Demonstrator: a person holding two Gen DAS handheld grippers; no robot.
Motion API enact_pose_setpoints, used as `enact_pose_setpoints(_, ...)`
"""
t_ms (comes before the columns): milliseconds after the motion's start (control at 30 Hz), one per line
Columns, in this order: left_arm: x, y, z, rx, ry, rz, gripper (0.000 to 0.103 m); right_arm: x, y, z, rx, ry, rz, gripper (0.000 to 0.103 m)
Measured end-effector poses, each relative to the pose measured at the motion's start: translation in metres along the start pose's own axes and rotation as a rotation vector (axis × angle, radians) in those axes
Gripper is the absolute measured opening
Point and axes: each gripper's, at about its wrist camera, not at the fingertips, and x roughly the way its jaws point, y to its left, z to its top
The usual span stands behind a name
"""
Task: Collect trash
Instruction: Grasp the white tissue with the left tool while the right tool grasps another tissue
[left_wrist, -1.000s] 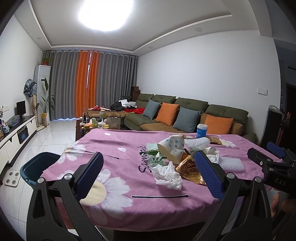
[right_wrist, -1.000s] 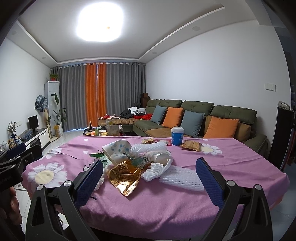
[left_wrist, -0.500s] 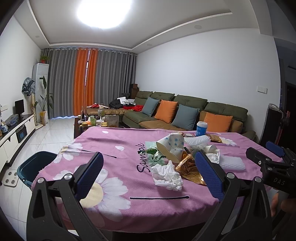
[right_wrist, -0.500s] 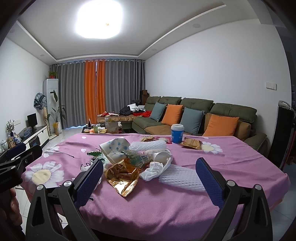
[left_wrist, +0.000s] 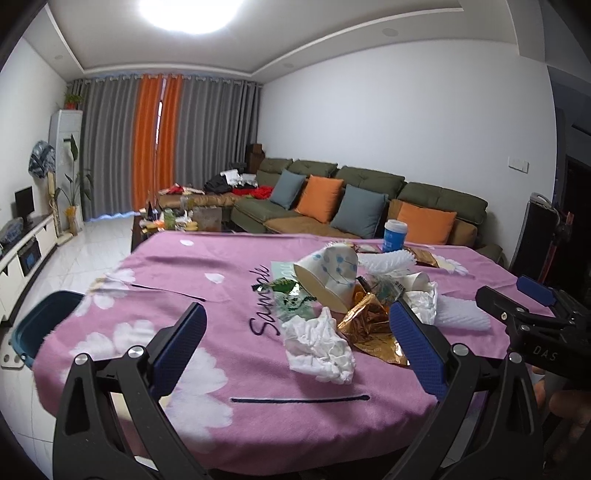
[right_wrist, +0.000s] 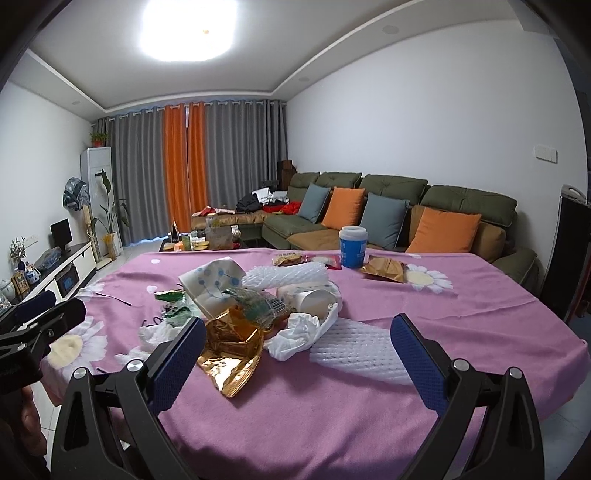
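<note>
A heap of trash lies on the pink flowered tablecloth (left_wrist: 207, 266): a crumpled white tissue (left_wrist: 319, 345), gold foil wrapper (left_wrist: 369, 326), a tipped paper cup with blue dots (left_wrist: 328, 273) and white foam netting (right_wrist: 354, 350). My left gripper (left_wrist: 299, 343) is open above the table's near edge, the tissue between its fingers' line of sight. My right gripper (right_wrist: 295, 350) is open too, with the gold foil (right_wrist: 231, 349) and foam netting ahead of it. Neither holds anything. A dark teal bin (left_wrist: 40, 321) stands on the floor at the table's left.
A blue cup with a white lid (right_wrist: 352, 245) and a brown snack packet (right_wrist: 384, 269) sit toward the table's far side. Behind are a green sofa (right_wrist: 388, 206) with cushions, a cluttered coffee table (left_wrist: 177, 221) and a TV stand (left_wrist: 22, 251) at the left wall.
Both grippers have edged closer to the trash heap and tilted slightly downward. Both stay open and empty.
</note>
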Motion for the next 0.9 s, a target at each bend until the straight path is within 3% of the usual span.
enact_pose_setpoints(367, 0.077, -0.012, -0.009, 0.006, 0.196, -0.052, 0.097, 0.068, -0.018, 0.008, 0.031, 0.158, 0.014, 0.096)
enact_pose_setpoints(467, 0.094, -0.014, -0.015, 0.003, 0.256, -0.061, 0.091, 0.082, -0.020, 0.008, 0.025, 0.195, 0.026, 0.095)
enact_pose_setpoints(533, 0.102, -0.015, -0.018, 0.006, 0.281, -0.061, 0.087, 0.090, -0.019, 0.007, 0.021, 0.221, 0.037, 0.086)
enact_pose_setpoints(700, 0.120, -0.017, -0.025, 0.005, 0.332, -0.058, 0.075, 0.108, -0.021, 0.003, 0.036, 0.283, 0.061, 0.077)
enact_pose_setpoints(900, 0.137, -0.014, -0.032, -0.019, 0.395, -0.067, 0.061, 0.123, -0.024, 0.001, 0.061, 0.336, 0.085, 0.054)
